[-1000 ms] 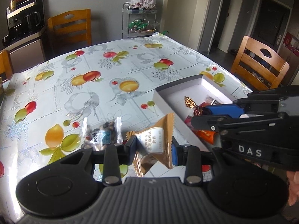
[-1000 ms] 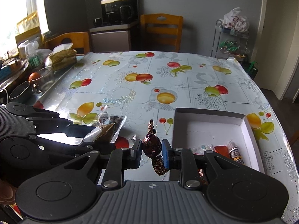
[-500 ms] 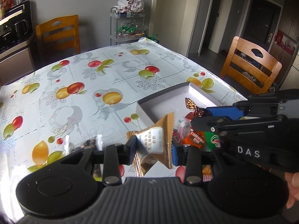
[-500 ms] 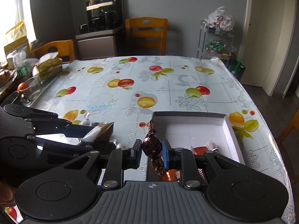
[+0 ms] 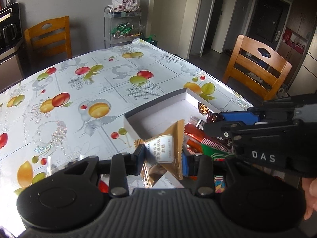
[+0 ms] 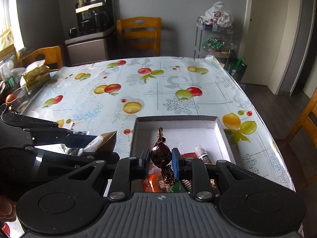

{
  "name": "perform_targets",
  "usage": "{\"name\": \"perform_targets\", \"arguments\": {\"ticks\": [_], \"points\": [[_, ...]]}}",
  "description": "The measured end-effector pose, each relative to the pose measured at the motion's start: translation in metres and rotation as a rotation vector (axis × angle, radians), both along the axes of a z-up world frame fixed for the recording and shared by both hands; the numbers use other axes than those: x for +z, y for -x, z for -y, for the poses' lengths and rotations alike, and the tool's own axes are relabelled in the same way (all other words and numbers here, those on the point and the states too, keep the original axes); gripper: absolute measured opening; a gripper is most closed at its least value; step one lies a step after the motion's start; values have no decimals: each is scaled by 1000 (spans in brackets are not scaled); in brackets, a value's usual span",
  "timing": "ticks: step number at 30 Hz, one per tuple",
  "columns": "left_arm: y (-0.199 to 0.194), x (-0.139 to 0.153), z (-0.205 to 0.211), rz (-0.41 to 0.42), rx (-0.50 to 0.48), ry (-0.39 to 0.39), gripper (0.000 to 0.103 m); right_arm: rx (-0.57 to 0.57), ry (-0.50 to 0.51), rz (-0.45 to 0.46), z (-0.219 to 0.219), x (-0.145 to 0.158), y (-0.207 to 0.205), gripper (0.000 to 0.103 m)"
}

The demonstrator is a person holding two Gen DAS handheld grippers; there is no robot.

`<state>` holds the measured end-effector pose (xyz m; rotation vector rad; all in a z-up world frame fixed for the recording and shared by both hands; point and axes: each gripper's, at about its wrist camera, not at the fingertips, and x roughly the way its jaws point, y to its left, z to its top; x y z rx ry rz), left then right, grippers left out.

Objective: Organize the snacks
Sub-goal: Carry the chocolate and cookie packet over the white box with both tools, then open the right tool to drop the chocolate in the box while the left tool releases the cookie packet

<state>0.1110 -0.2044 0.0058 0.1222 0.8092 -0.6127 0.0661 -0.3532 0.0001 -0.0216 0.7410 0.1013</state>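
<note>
My left gripper point(image 5: 163, 158) is shut on a gold triangular snack packet point(image 5: 168, 150) and holds it over the near left corner of the white shallow box point(image 5: 156, 109). My right gripper point(image 6: 159, 159) is shut on a dark brown foil-wrapped candy point(image 6: 160, 153) and holds it above the box point(image 6: 221, 132). The box holds several wrapped snacks, among them a red and green packet point(image 5: 204, 142). The left gripper and its gold packet point(image 6: 103, 141) show at the left of the right wrist view. The right gripper and its candy point(image 5: 210, 115) show at the right of the left wrist view.
The table point(image 6: 158, 83) has a fruit-print cloth. A clear bag of dark snacks point(image 6: 79, 132) lies left of the box, mostly hidden. Wooden chairs point(image 5: 257, 69) stand around. A tissue pack point(image 6: 35, 75) and a glass sit at the far left edge. A metal rack point(image 6: 216, 39) stands behind.
Both grippers have moved right and forward with their snacks, from beside the box to over it. The clear snack bag has dropped out of the left wrist view.
</note>
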Motion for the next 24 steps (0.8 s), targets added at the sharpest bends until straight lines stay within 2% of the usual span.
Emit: {"name": "perform_targets", "arguments": {"ticks": [14,24], "points": [[-19,-20,41,-45,-53,27,34,-49,5,-49,32,-11,-8,25],[-32,-35,61,-72,-73,-2,34,-61,-5,-93,47,-26,-20,25]]}}
